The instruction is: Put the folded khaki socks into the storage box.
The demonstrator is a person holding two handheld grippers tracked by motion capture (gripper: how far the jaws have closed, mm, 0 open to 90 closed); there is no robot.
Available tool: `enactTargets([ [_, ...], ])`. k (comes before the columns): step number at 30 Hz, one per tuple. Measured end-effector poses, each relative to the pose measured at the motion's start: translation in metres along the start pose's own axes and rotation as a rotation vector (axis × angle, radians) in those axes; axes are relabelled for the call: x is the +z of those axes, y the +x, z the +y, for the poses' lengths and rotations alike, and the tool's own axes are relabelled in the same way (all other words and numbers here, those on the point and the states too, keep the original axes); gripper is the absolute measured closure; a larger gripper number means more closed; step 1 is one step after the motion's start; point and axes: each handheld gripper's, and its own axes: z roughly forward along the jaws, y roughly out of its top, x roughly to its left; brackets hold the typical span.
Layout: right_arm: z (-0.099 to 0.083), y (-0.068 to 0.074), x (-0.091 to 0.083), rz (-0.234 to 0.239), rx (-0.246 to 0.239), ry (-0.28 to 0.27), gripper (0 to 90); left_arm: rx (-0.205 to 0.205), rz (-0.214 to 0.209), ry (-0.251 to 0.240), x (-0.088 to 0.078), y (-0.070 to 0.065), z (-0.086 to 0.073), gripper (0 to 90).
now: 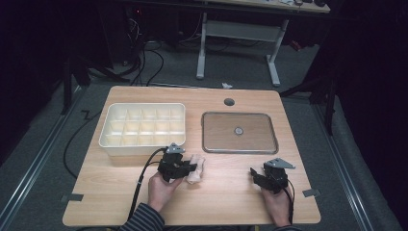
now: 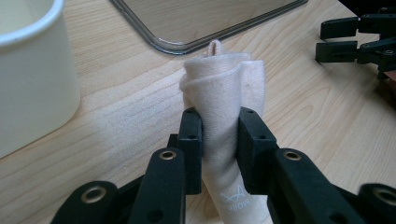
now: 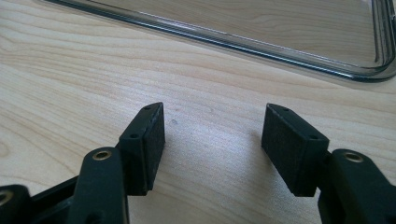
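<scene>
A rolled beige cloth [image 2: 224, 93] is pinched between the jaws of the left tongs [image 2: 219, 140] and lies on the wooden desk [image 1: 226, 202], just in front of the cream divided box [image 1: 142, 126] and near the clear flat lid [image 1: 239, 132]. The right tongs [image 3: 212, 140] are held wide apart with nothing between them, low over the bare desk just before the lid's edge.

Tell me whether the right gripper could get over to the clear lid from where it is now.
Probably yes. The right gripper is open, holds nothing, and sits just near of the clear lid, with bare table between them.
</scene>
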Motion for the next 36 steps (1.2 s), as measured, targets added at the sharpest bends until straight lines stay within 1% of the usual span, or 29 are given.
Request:
enactTargets([
  [10, 0.0, 0.0, 0.0, 0.0, 0.0, 0.0, 39.4, 0.012, 0.007, 0.001, -0.005, 0.0, -0.001, 73.6],
  [16, 0.0, 0.0, 0.0, 0.001, 0.0, 0.0, 39.3, 0.01, 0.006, -0.006, -0.009, 0.002, -0.002, 73.5],
  [22, 0.0, 0.0, 0.0, 0.001, 0.0, 0.0, 39.3, 0.004, 0.018, -0.009, -0.014, 0.007, -0.005, 73.5],
  [32, 0.0, 0.0, 0.0, 0.001, -0.001, 0.0, 39.3, 0.001, 0.023, -0.02, -0.02, 0.01, -0.006, 73.5],
  [36, 0.0, 0.0, 0.0, 0.001, -0.001, 0.0, 39.2, -0.008, 0.021, -0.019, -0.022, 0.012, -0.006, 73.6],
])
